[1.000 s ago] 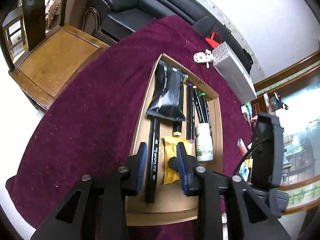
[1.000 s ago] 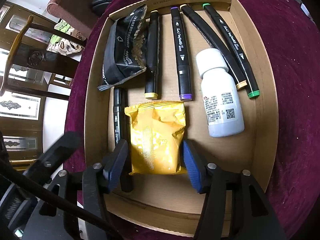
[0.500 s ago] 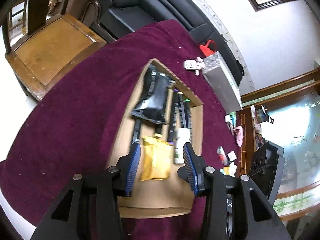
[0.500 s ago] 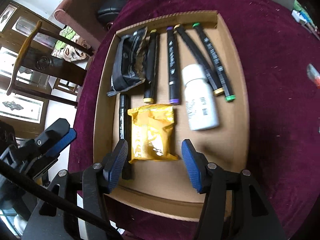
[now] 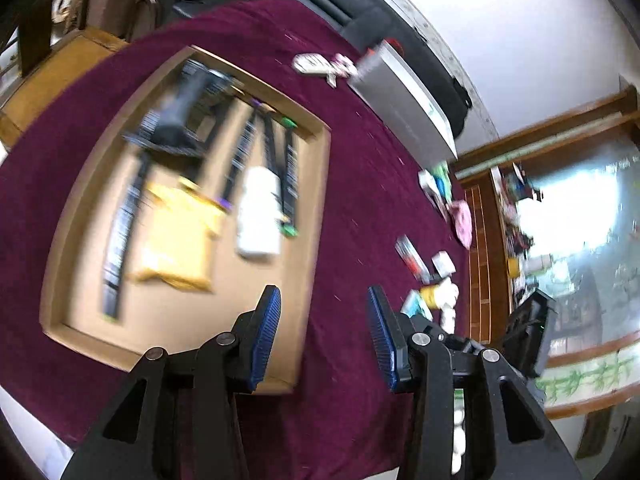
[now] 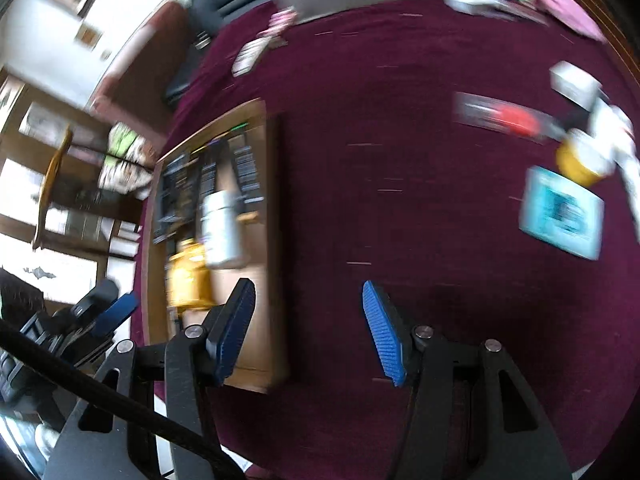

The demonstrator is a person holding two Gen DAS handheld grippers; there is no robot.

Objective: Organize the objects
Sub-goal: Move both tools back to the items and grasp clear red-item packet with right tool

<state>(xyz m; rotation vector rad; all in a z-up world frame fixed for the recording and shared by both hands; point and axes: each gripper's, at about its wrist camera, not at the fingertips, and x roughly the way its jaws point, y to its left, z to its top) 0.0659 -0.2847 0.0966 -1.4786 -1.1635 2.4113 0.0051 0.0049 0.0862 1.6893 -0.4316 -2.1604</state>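
hovering over the maroon cloth (image 6: 360, 160) beside the cardboard tray (image 5: 312, 208), both hand-held grippers released, empty

Black tongs (image 5: 324, 340), ribbed blue pads (image 5: 267, 332)

a tan cardboard tray (image 5: 308, 216) holding a yellow packet (image 5: 176, 236) and white bottle (image 5: 258, 216) sits on maroon cloth (image 5: 360, 184).
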